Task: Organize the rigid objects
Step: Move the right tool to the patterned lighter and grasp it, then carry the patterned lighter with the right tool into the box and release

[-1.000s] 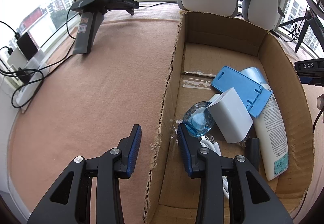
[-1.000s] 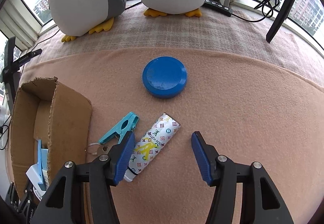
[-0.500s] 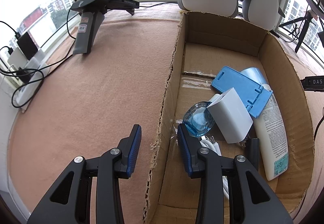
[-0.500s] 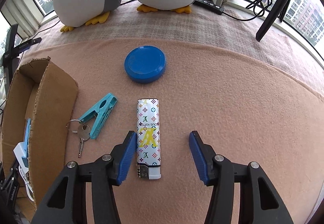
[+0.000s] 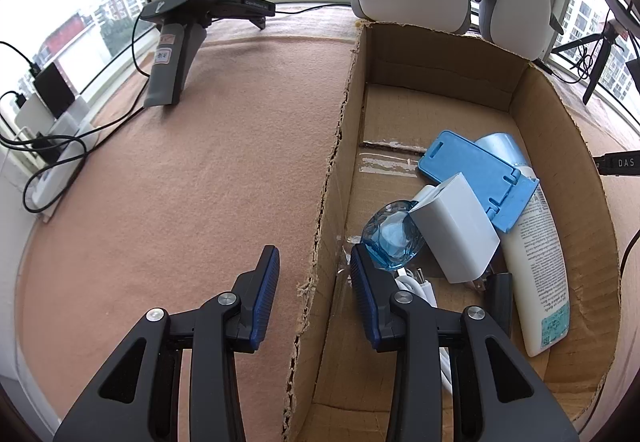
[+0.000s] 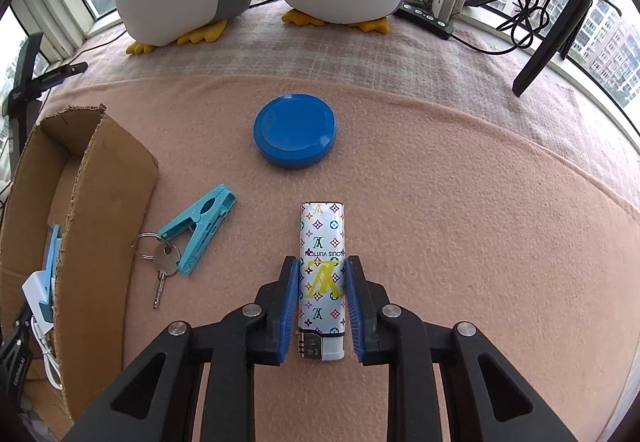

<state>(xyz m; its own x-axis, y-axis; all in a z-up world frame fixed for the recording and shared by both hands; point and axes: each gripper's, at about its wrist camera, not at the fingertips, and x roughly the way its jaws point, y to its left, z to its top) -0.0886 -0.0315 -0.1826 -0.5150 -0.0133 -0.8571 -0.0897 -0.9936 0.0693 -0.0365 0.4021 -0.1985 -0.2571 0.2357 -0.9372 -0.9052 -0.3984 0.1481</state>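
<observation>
Left claw (image 5: 314, 266) stands released, its jaws straddling the torn left wall of the cardboard box (image 5: 332, 178); bare worktop (image 5: 180, 182) lies open to its left. Only the left wrist view shows the box contents: charger (image 5: 456, 230), blue stand (image 5: 480, 170), bottle (image 5: 536, 250). Right claw (image 6: 322, 274) is clenched against both sides of the patterned lighter (image 6: 322, 274), which lies flat on the worktop. Blue lid (image 6: 295, 133) lies beyond; clip (image 6: 200, 228) and key (image 6: 162, 270) lie left, near the box.

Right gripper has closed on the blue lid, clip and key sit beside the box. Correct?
Not quite. The right wrist view shows the right gripper closed on the lighter, not the blue lid. The clip and key do sit beside the box.
</observation>
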